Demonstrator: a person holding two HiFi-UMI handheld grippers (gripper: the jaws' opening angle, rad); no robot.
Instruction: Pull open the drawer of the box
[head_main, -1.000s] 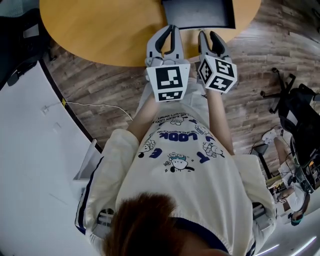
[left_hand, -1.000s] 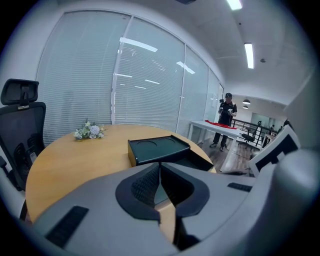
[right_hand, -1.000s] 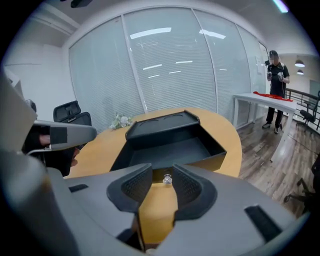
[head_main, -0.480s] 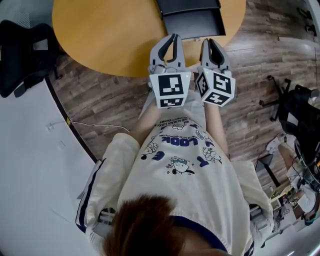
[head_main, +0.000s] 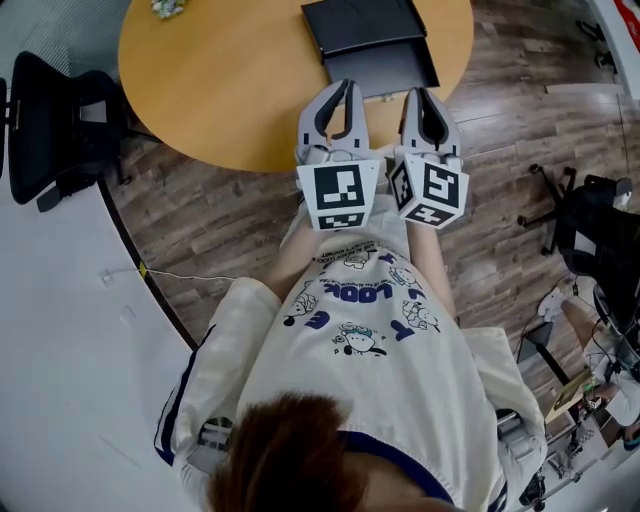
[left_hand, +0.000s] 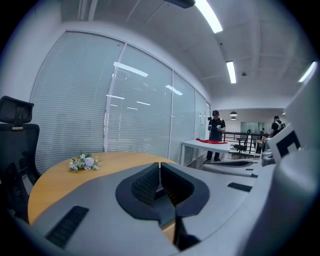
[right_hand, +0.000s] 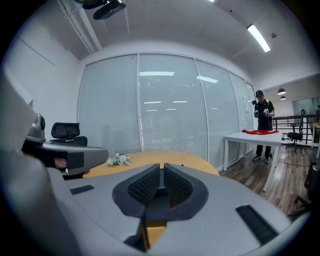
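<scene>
The box (head_main: 362, 24) sits at the top middle of the head view, on the far side of the table (head_main: 220, 90). Its drawer (head_main: 383, 68) seems to stand out toward us already, though the steep angle leaves us unsure. Both grippers hang side by side over the near table edge, short of the drawer.

The left gripper (head_main: 345, 86) has its jaws together on nothing. The right gripper (head_main: 425, 94) has just been closing its jaws, now nearly touching, with nothing between.

Going in like this, we would only nudge the drawer front, so a jaw must reopen first. With neither gripper steadying the box, a pull could drag it along or draw the drawer right out.
</scene>
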